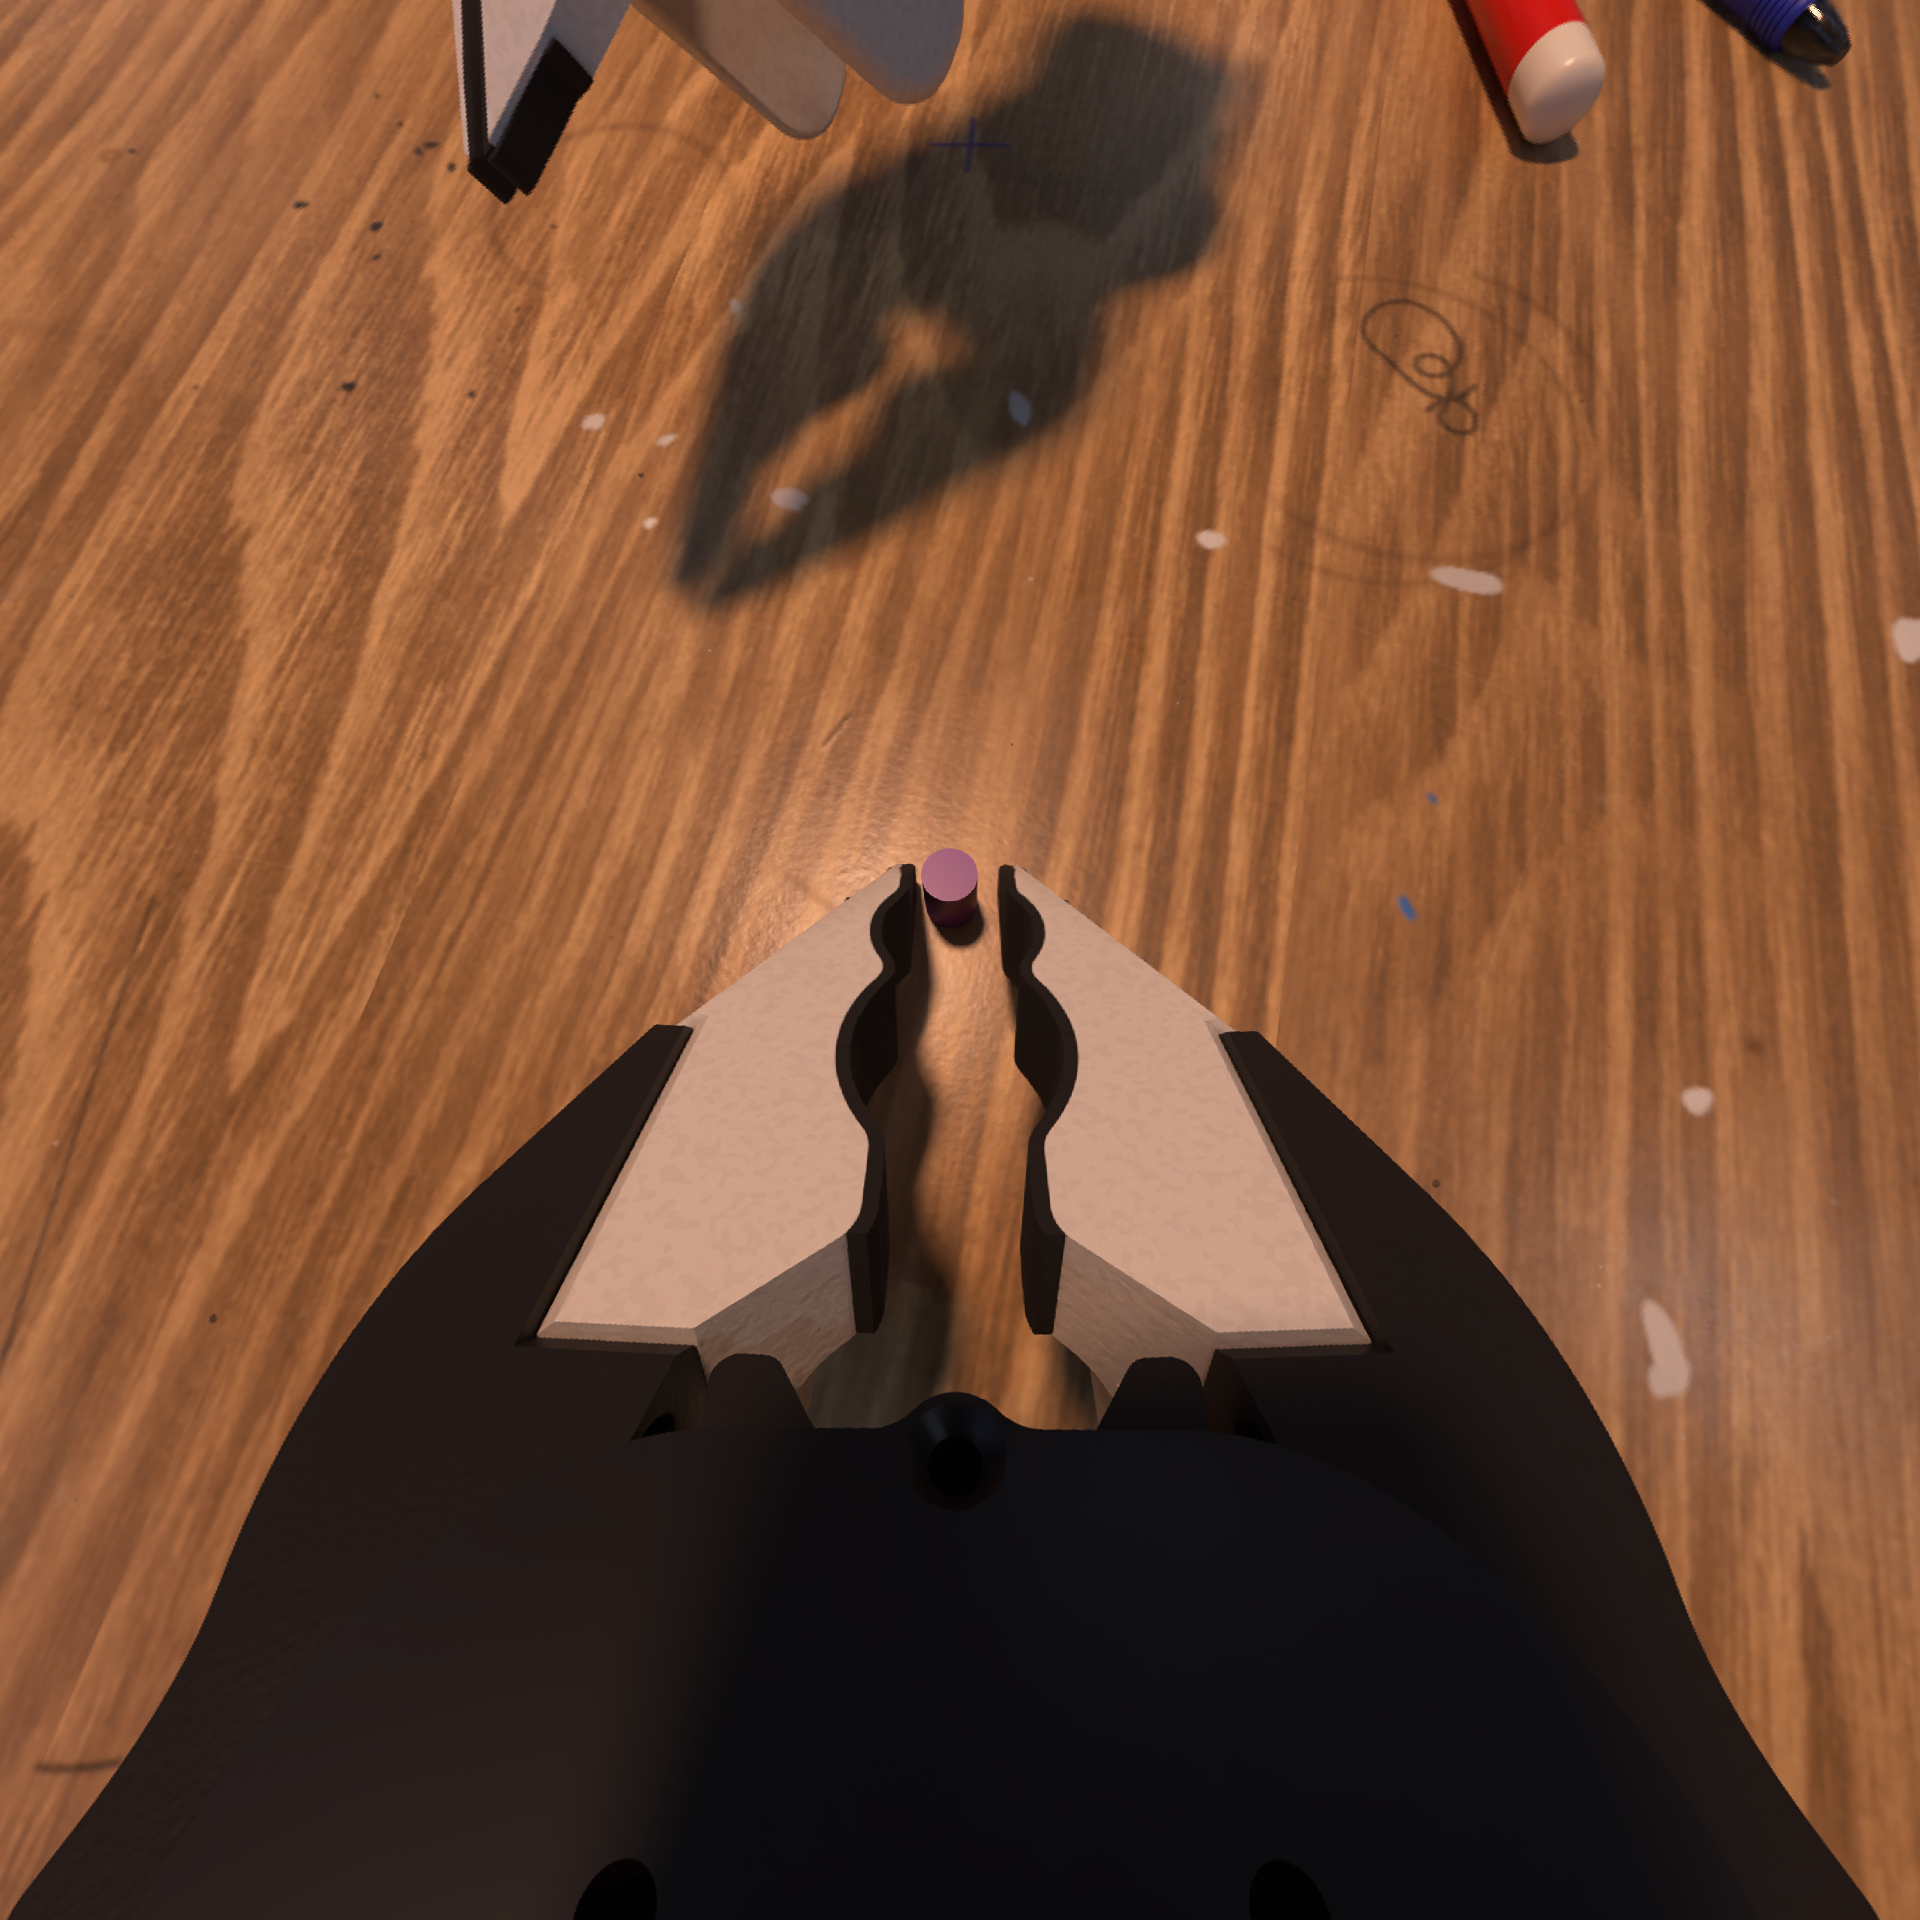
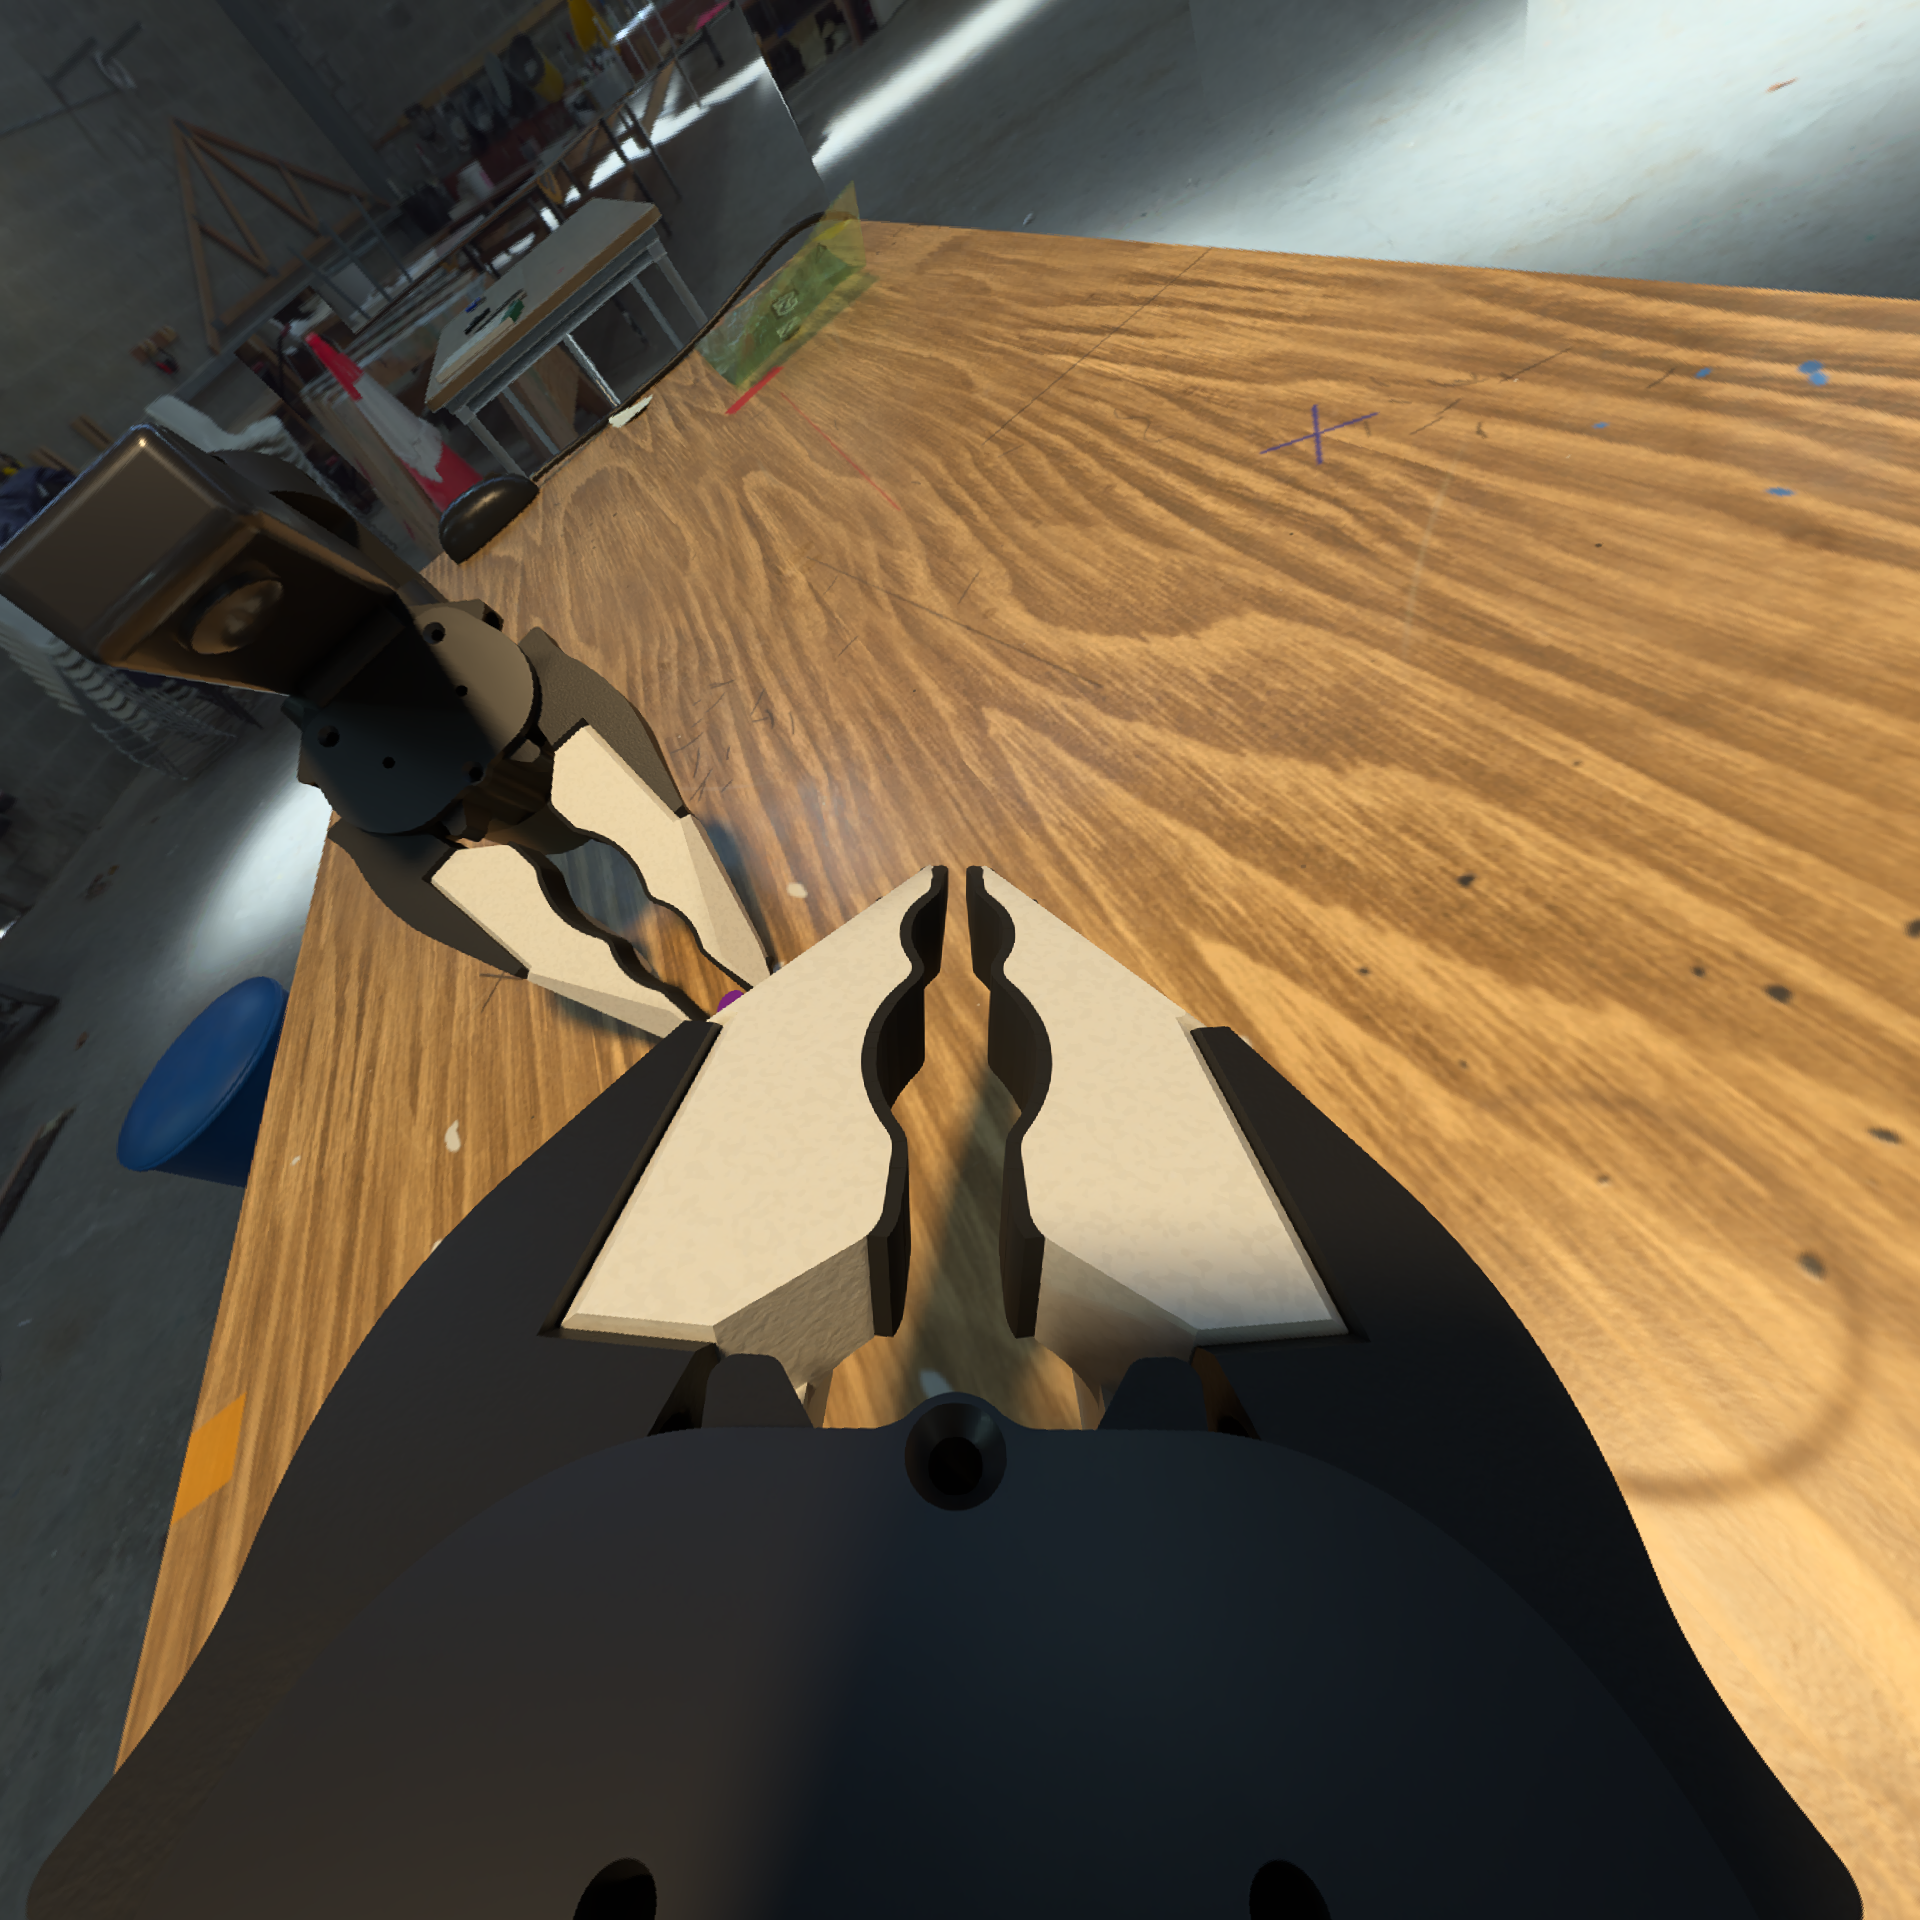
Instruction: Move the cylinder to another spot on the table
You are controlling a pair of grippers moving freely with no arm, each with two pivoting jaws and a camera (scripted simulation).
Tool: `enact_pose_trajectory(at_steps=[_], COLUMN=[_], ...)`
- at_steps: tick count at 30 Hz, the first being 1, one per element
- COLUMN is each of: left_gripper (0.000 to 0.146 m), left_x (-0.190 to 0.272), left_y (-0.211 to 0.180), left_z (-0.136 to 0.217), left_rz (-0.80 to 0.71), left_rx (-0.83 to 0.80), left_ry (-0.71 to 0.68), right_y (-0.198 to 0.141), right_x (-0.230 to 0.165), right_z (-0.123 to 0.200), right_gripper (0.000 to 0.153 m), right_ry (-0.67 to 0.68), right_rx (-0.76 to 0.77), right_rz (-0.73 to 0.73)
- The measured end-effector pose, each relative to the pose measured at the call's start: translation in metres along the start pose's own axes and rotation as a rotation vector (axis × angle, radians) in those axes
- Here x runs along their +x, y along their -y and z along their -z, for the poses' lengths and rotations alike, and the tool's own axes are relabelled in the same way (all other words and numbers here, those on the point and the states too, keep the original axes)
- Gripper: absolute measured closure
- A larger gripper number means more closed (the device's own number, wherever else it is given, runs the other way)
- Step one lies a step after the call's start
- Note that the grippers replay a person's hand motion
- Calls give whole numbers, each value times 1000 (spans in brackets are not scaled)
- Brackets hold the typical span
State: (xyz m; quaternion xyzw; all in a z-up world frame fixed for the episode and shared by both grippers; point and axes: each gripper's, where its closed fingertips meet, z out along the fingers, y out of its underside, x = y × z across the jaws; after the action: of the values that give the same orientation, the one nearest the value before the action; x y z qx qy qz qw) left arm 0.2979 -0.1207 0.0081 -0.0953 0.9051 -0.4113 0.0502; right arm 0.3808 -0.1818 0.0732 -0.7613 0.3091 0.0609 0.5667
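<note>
A small purple cylinder (image 1: 949, 888) stands upright on the wooden table (image 1: 416, 727). My left gripper (image 1: 957, 881) is open, low over the table, with the cylinder between its fingertips. The cylinder sits close to the left finger (image 1: 894, 904), and a gap shows on the other side. In the right wrist view the left gripper (image 2: 725, 997) reaches in from the left, and a sliver of the cylinder (image 2: 730, 1002) shows at its tips. My right gripper (image 2: 956, 878) is shut and empty, above the table. It also shows at the top of the left wrist view (image 1: 665, 94).
A red-and-white marker (image 1: 1538, 62) and a dark blue pen (image 1: 1787, 21) lie at the far right. A blue cross (image 2: 1317, 431) is drawn on the table. The table's edge (image 2: 301, 1039) runs down the left, with a blue stool (image 2: 208, 1081) beyond it. A dark lump (image 2: 488, 514) and a green see-through sheet (image 2: 800, 291) sit at the far corner.
</note>
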Motion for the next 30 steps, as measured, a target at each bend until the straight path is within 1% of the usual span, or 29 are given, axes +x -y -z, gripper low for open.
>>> enact_pose_trajectory(at_steps=[2, 6, 8, 12, 14, 18, 19, 20, 21, 22, 25, 27, 30], left_gripper=[137, 137, 137, 137, 137, 136, 132, 122, 117, 115, 113, 113, 113], left_x=[0, -6, -21, -70, -85, -88, -88, -90, -92, -93, -96, -96, -93], left_y=[0, 0, -2, -13, -22, -29, -28, -26, -22, -17, 0, 6, 15], left_z=[-1, 1, 9, 33, 37, 33, 32, 34, 36, 38, 44, 45, 49], left_rz=[-7, -10, 4, 104, 137, 152, 157, 164, 172, 178, 241, 311, 369], left_rx=[-1, 2, 13, 25, 12, 0, 1, 5, 19, 43, 151, 211, 301], left_ry=[9, 45, 93, 229, 251, 229, 230, 241, 256, 265, 259, 220, 156], right_y=[-1, -1, 1, 5, 7, 9, 9, 9, 9, 9, 13, 18, 20], right_x=[-1, -1, -1, -2, -5, -5, -6, -6, -5, -5, -7, -12, -12], right_z=[0, 1, 1, -3, -11, -36, -43, -48, -53, -56, -58, -56, -54], right_gripper=[149, 149, 149, 149, 149, 149, 149, 149, 149, 149, 149, 150, 150], right_ry=[2, 3, 4, 7, 16, -13, -21, -32, -46, -50, 1, 61, 75], right_rx=[-2, 1, 4, 6, 6, -64, -94, -125, -149, -159, -116, -63, -39], right_rz=[2, 1, 2, 12, 16, 72, 96, 120, 137, 140, 71, 19, -11])
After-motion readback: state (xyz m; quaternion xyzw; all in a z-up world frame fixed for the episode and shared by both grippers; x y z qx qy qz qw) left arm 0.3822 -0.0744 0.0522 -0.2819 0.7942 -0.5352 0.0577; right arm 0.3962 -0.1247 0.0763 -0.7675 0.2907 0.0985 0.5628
